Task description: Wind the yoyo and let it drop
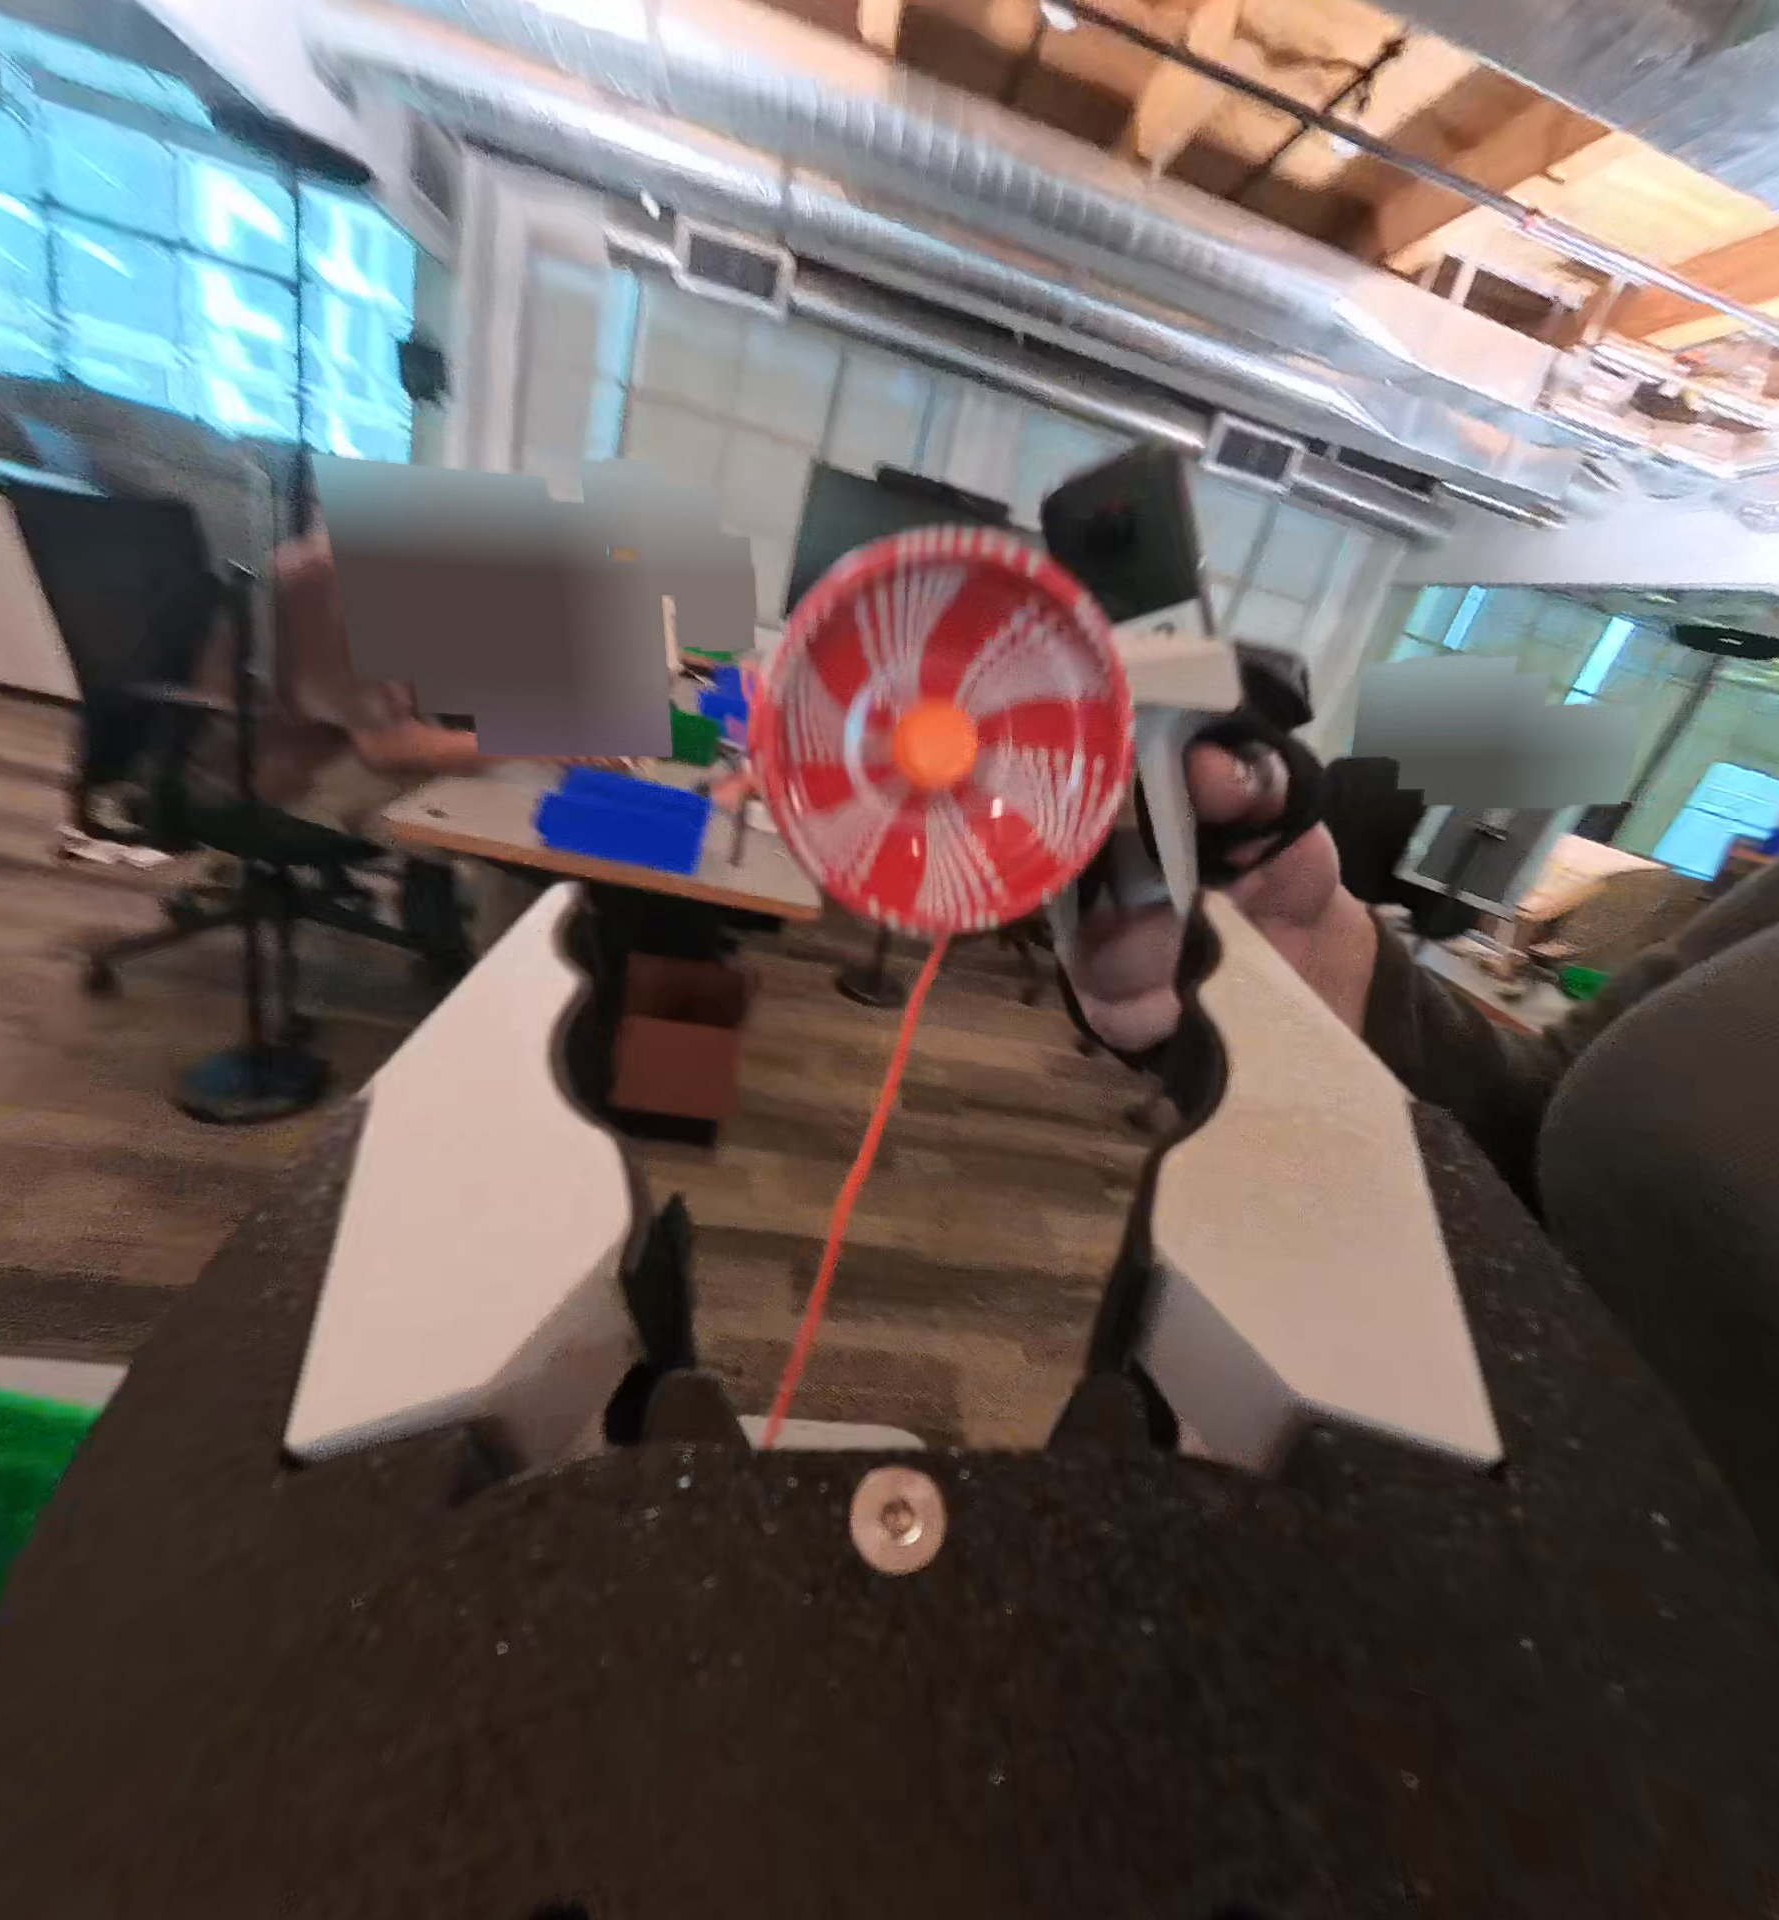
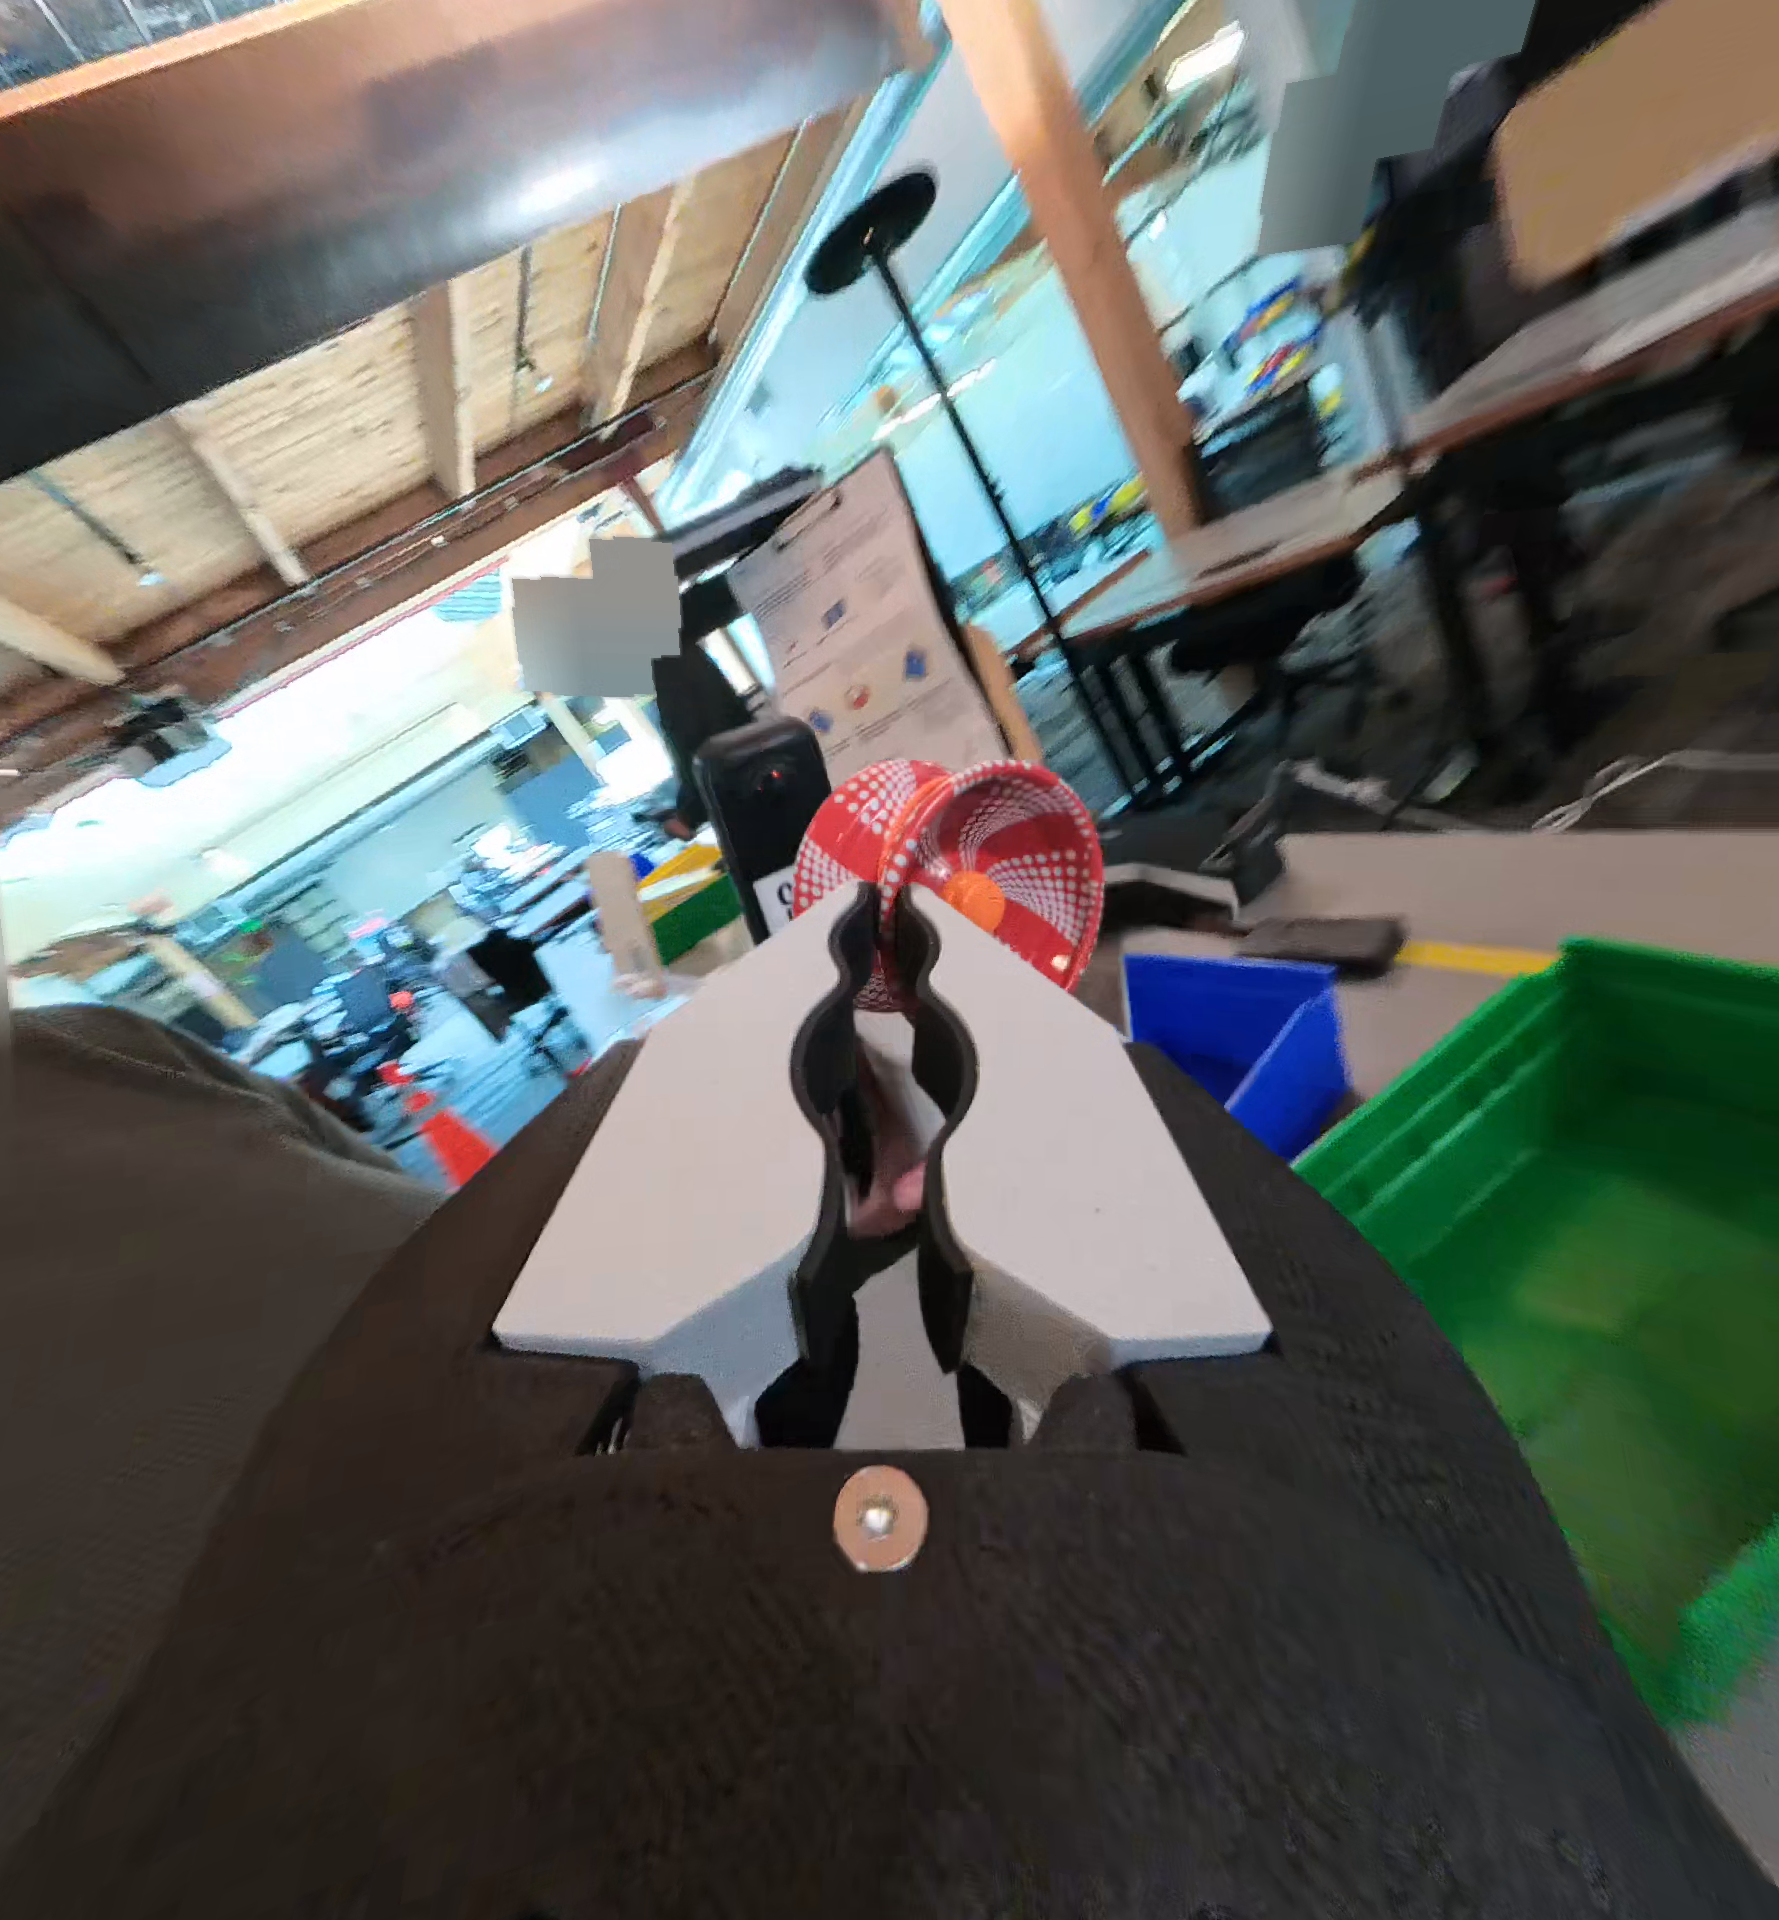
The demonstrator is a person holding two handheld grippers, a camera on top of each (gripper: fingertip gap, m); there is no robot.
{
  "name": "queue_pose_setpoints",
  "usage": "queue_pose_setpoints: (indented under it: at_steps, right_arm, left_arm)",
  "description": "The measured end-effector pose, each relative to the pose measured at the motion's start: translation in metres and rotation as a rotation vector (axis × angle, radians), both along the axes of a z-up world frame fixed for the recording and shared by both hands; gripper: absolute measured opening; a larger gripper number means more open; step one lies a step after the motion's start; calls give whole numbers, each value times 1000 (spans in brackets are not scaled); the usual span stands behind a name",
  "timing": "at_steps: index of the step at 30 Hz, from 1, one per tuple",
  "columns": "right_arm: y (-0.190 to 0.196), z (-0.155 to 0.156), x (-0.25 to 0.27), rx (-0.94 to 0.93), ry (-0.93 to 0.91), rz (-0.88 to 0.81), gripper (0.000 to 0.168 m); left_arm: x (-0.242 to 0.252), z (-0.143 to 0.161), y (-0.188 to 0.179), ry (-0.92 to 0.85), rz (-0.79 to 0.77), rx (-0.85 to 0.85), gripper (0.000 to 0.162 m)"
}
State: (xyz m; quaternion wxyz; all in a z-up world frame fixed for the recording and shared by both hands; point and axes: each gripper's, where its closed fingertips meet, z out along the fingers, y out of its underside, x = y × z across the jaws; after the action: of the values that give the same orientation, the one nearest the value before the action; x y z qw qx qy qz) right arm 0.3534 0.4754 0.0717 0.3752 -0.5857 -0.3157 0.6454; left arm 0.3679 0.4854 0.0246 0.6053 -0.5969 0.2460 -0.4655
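Right now the yoyo (image 2: 952, 883) sits at the very tips of my right gripper (image 2: 895, 914), whose jaws are pressed nearly together and pinch the yoyo at its groove, one red-and-white half to each side of the tips. Its axle runs crosswise to my right fingers, so the orange hub (image 1: 934, 740) faces straight back at my left gripper (image 1: 885, 935), which is held just below and in front of that face with its jaws spread wide and nothing between them. From the yoyo's lower rim the red string (image 1: 854, 1195) runs taut down the open gap between my left fingers to the base of that gripper; I cannot tell how it is fastened there. So the string end belongs to my left side and the body to my right, and I judge that the drop turns on my right jaws parting while the left keeps the string high. Nothing carries the yoyo; it is in mid-air. Below to my right lie a green bin (image 2: 1591, 1195) and a blue bin (image 2: 1259, 1049); desks stand well apart, and nothing blocks the fall.
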Motion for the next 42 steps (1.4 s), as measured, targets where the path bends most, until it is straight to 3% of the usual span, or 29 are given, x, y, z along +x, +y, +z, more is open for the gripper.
queue_pose_setpoints:
  at_steps: [1, 4, 7, 11, 14, 18, 21, 24, 26, 30, 33, 37, 42]
  right_arm:
    - [2, 7, 12, 39, 5, -45, 1]
    - [5, 27, 48, 125, 33, -166, 1]
    - [2, 53, 91, 186, 102, -263, 1]
    - [-25, 87, 152, 311, 201, -266, 1]
    - [-42, 82, 189, 492, 45, -313, 1]
    - [-47, 49, 244, 615, -276, -440, 1]
    - [-32, 30, 300, 600, -467, -655, 1]
    - [-17, 23, 355, 565, -561, -905, 1]
    - [-9, 21, 390, 538, -582, -1061, 1]
    - [-6, 28, 458, 483, -487, -1341, 1]
    - [-15, 40, 495, 441, -277, -1433, 1]
    - [-33, 59, 511, 431, -43, -1334, 1]
    - [-49, 65, 519, 473, -41, -1329, 1]
  left_arm:
    - [16, -2, -1, 7, -59, -18, 93]
    - [63, 4, -14, 5, -274, -16, 4]
    - [105, 6, -12, 59, -353, 13, 0]
    - [157, -3, 12, 225, -390, 24, 0]
    - [189, 14, 44, 262, -412, 10, 0]
    - [239, 77, 75, 282, -455, 94, 0]
    - [283, 129, 63, 294, -540, 218, 0]
    - [321, 154, 23, 297, -697, 315, 0]
    - [345, 155, -8, 304, -815, 345, 0]
    - [376, 119, -67, 349, -1128, 294, 0]
    - [401, 61, -87, 467, -1294, 188, 0]
    - [459, -23, -65, 649, -1301, -3, 0]
    - [527, -78, -32, 732, -1264, -137, 0]
